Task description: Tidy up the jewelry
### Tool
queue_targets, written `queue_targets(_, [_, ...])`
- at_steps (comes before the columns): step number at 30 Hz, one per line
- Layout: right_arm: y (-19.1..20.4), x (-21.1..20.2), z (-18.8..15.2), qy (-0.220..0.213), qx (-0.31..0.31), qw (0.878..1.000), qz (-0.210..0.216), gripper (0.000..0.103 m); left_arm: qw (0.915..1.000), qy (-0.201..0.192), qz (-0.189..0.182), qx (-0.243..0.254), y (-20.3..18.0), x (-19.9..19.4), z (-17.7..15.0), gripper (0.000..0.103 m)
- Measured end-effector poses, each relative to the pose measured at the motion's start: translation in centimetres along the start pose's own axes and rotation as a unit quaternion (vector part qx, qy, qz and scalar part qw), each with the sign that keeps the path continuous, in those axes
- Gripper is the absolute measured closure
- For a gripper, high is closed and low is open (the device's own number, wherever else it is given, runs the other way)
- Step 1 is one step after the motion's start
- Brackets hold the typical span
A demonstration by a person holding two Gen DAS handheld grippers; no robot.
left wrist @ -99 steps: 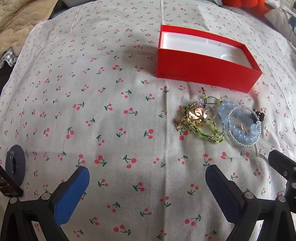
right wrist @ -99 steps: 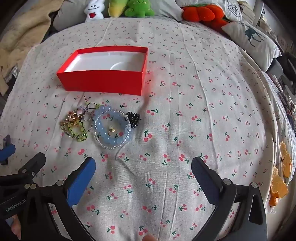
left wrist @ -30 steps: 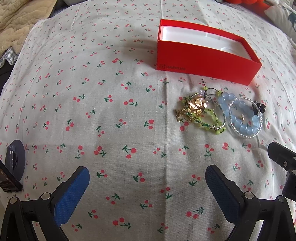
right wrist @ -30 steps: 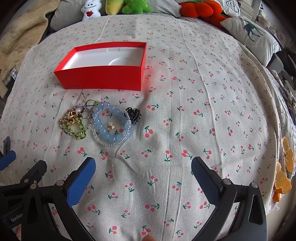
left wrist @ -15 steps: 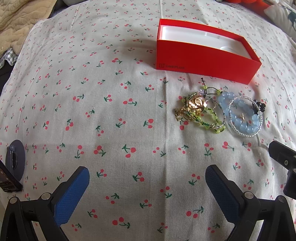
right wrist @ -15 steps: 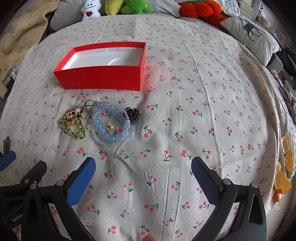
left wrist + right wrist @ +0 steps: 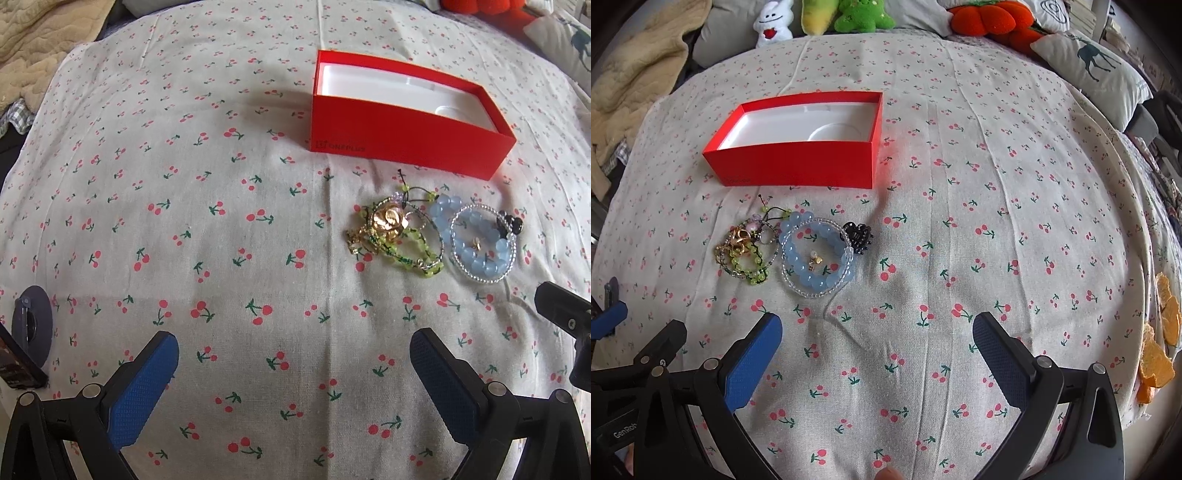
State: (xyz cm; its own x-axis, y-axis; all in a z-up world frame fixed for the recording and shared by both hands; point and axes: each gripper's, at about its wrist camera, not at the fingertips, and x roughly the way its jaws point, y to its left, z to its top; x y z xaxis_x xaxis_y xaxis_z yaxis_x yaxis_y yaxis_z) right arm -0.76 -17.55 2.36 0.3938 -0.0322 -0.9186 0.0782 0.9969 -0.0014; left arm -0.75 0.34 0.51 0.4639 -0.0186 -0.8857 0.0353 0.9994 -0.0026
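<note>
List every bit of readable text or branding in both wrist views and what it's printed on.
"ONEPLUS", with a small logo mark before it, on the near side wall of the red box, faint tone on tone in the left wrist view.
"GenRob", cut off by the frame edge, on the black body of the left gripper in the right wrist view.
The same box wall in the right wrist view carries a mark too faint to read.

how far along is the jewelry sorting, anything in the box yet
Nothing done: the red box is empty. Nothing in hand: the left hand-held gripper and right hand-held gripper are open over the cloth. Left: the blue bead bracelet, green bead bracelet, gold charm and black hair claw.
</note>
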Motion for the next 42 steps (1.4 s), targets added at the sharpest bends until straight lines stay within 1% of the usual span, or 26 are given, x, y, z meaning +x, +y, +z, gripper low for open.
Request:
queue_targets(3, [-0.5, -0.3, 0.7, 0.007, 0.014, 1.000, 0.008, 0.000, 0.9999, 0.000, -0.010, -0.003, 0.5, -0.7, 1.0, 0.000])
queue_targets(6, [-1.0, -1.3, 1.9, 0.002, 0.021, 1.000, 0.013, 0.000, 0.9997, -0.008, -0.018, -0.012, 1.1, -1.4, 2.4, 0.000])
queue_targets(8, [-1.0, -1.9, 2.9, 0.000, 0.017, 1.000, 0.012, 0.000, 0.9996, -0.004, -0.024, -0.013, 1.4, -1.4, 3.4, 0.000])
queue_targets(10, [-0.8, -2.1, 3.8, 0.007, 0.006, 1.000, 0.019, 0.000, 0.9993, 0.005, -0.035, -0.010, 1.6, -1.2, 4.4, 0.000])
queue_targets(14, [-0.4, -1.4, 4.9, 0.013, -0.013, 0.998, 0.052, 0.000, 0.9974, 0.007, -0.069, -0.018, 2.0, -0.5, 5.6, 0.000])
queue_targets(17, [-0.6, 0.0, 4.4, 0.011, -0.016, 0.996, 0.092, 0.000, 0.9943, 0.008, -0.105, -0.015, 2.0, 0.6, 5.4, 0.000])
queue_targets(18, [-0.7, 0.6, 4.1, 0.014, -0.015, 0.994, 0.106, 0.002, 0.9930, 0.012, -0.117, -0.012, 2.1, 1.2, 5.2, 0.001])
queue_targets(19, [-0.7, 1.2, 3.9, 0.023, -0.015, 0.993, 0.116, 0.010, 0.9916, 0.019, -0.128, -0.010, 2.0, 1.7, 5.2, 0.005])
queue_targets(20, [-0.7, 1.8, 3.8, 0.032, -0.019, 0.992, 0.125, 0.014, 0.9896, 0.025, -0.142, -0.009, 2.0, 2.3, 5.2, 0.008])
queue_targets(21, [-0.7, 2.1, 4.0, 0.035, -0.025, 0.990, 0.134, 0.021, 0.9871, 0.031, -0.157, -0.008, 2.1, 2.8, 5.2, 0.015])
queue_targets(22, [-0.8, 2.2, 4.2, 0.033, -0.026, 0.989, 0.141, 0.024, 0.9845, 0.035, -0.172, -0.010, 2.1, 3.3, 5.3, 0.020])
queue_targets(23, [-1.0, 2.3, 4.4, 0.029, -0.022, 0.989, 0.144, 0.026, 0.9817, 0.038, -0.186, -0.014, 2.3, 3.7, 5.5, 0.022])
queue_targets(24, [-1.2, 2.5, 4.6, 0.028, -0.015, 0.989, 0.146, 0.032, 0.9791, 0.044, -0.198, -0.018, 2.3, 4.1, 5.7, 0.027])
queue_targets(25, [-1.5, 2.9, 4.7, 0.033, -0.007, 0.988, 0.150, 0.041, 0.9762, 0.050, -0.210, -0.023, 2.2, 4.5, 6.0, 0.034])
queue_targets(26, [-1.8, 3.4, 4.9, 0.042, 0.003, 0.987, 0.157, 0.046, 0.9738, 0.056, -0.219, -0.026, 2.2, 4.8, 6.2, 0.039])
queue_targets(27, [-2.1, 3.9, 4.8, 0.054, 0.013, 0.985, 0.164, 0.055, 0.9722, 0.062, -0.224, -0.029, 2.0, 5.2, 6.4, 0.047])
queue_targets(28, [-2.4, 4.4, 4.8, 0.065, 0.022, 0.983, 0.169, 0.062, 0.9709, 0.068, -0.228, -0.030, 1.8, 5.5, 6.5, 0.053])
queue_targets(29, [-2.4, 4.9, 4.8, 0.073, 0.027, 0.982, 0.171, 0.063, 0.9698, 0.074, -0.230, -0.031, 1.6, 5.8, 6.5, 0.054])
queue_targets(31, [-2.4, 5.6, 4.8, 0.084, 0.029, 0.981, 0.172, 0.068, 0.9670, 0.090, -0.236, -0.032, 1.0, 6.6, 6.5, 0.065])
queue_targets(32, [-2.3, 5.8, 4.7, 0.088, 0.029, 0.981, 0.172, 0.069, 0.9664, 0.096, -0.236, -0.033, 0.7, 7.0, 6.4, 0.069])
queue_targets(34, [-2.2, 6.1, 4.7, 0.092, 0.029, 0.981, 0.170, 0.072, 0.9665, 0.105, -0.232, -0.031, 0.2, 7.6, 6.3, 0.078])
queue_targets(36, [-2.2, 6.3, 4.6, 0.095, 0.028, 0.981, 0.166, 0.075, 0.9668, 0.111, -0.228, -0.031, -0.1, 7.9, 6.3, 0.084])
queue_targets(37, [-2.2, 6.4, 4.6, 0.097, 0.029, 0.981, 0.166, 0.077, 0.9668, 0.115, -0.226, -0.032, -0.1, 8.0, 6.2, 0.086])
queue_targets(40, [-2.3, 6.6, 4.6, 0.101, 0.031, 0.980, 0.168, 0.081, 0.9671, 0.115, -0.222, -0.045, 0.3, 7.5, 6.2, 0.087])
queue_targets(42, [-2.4, 6.6, 4.6, 0.103, 0.034, 0.979, 0.173, 0.081, 0.9651, 0.106, -0.234, -0.052, 0.7, 6.6, 6.3, 0.087])
